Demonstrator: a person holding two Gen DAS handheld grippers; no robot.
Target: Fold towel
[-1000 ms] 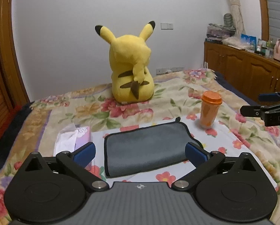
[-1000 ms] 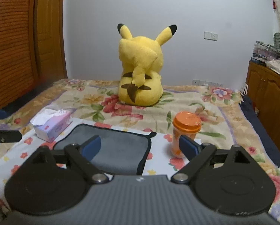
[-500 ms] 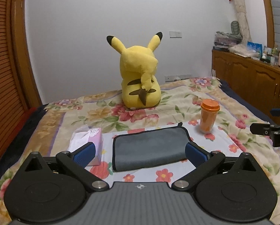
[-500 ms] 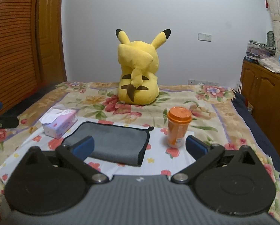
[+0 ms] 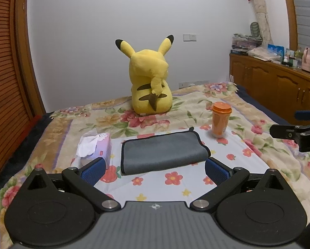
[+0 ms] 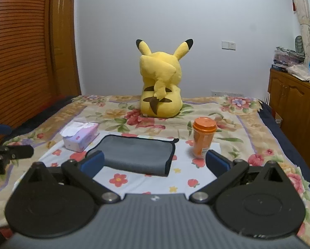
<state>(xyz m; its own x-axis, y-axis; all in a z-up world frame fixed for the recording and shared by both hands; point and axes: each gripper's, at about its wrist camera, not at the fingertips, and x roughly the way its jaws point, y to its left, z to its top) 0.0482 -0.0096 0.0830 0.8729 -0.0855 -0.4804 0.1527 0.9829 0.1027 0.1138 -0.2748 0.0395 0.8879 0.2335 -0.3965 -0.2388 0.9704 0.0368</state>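
Note:
A grey towel with a black hem [image 5: 163, 151] lies folded flat on a white flowered cloth [image 5: 175, 186] on the bed; it also shows in the right wrist view [image 6: 134, 155]. My left gripper [image 5: 154, 170] is open and empty, held back from the towel's near edge. My right gripper [image 6: 155, 162] is open and empty, also short of the towel. The right gripper's tip shows at the right edge of the left wrist view [image 5: 296, 132], and the left gripper's tip at the left edge of the right wrist view [image 6: 7, 153].
A tissue box [image 5: 93, 147] sits left of the towel. An orange lidded cup [image 5: 221, 119] stands to its right. A yellow plush toy [image 5: 150, 83] sits behind. Wooden cabinets [image 5: 279, 85] line the right wall, a slatted wooden door [image 6: 20, 51] the left.
Both grippers have drawn back and up from the towel, which now looks smaller and farther off. Both stay open. The towel has not moved.

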